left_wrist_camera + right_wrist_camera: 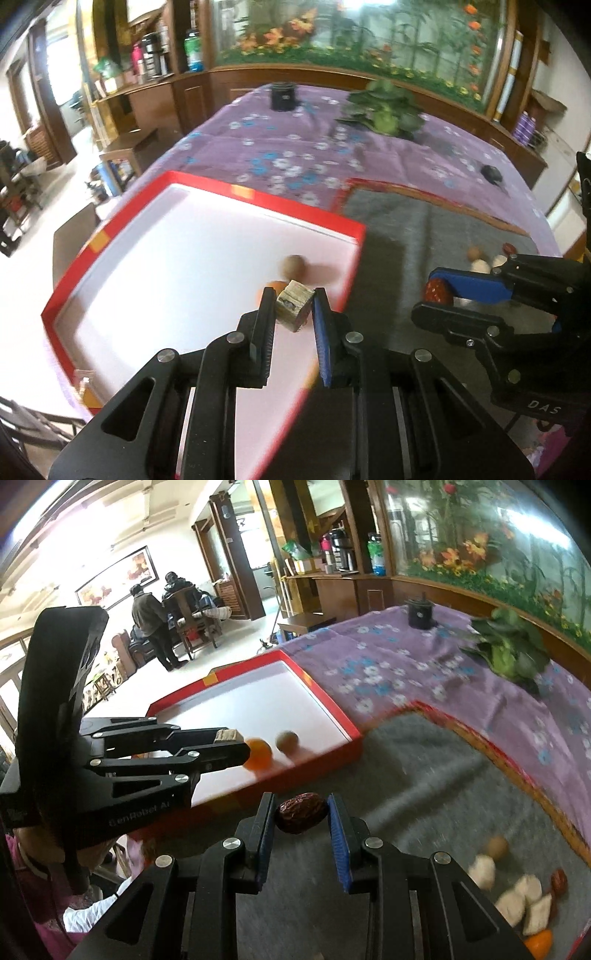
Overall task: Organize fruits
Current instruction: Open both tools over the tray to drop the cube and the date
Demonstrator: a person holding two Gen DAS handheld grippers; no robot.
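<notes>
Fruits: a wrinkled dark red date (302, 813) and a tan, rough-sided cube-shaped piece (294, 309) are each pinched in a gripper; the rest lie in two places.
Left gripper (294, 308): black, blue-padded jaws closed on the tan cube, held above the near right part of the tray's white floor.
Right gripper (301, 814): jaws clamped on the date, above the grey mat close to the tray's red edge.
Tray: shallow red-rimmed cardboard tray with white inside (110, 236), on the table's left; a round orange fruit (258, 754) and a round brown nut-like ball (287, 741) lie in it near its right wall.
Mat: grey felt mat with orange-red border (424, 775), touching the tray's right side.
Loose pile: pale chunks (524, 890), a brown ball, another red date (558, 882) and an orange piece sit on the mat's near right corner.
Table: purple flowered cloth (295, 147); a green leafy bunch (384, 110) and a black cylindrical pot (282, 96) at the far end.
Room: two people stand far off by chairs.
</notes>
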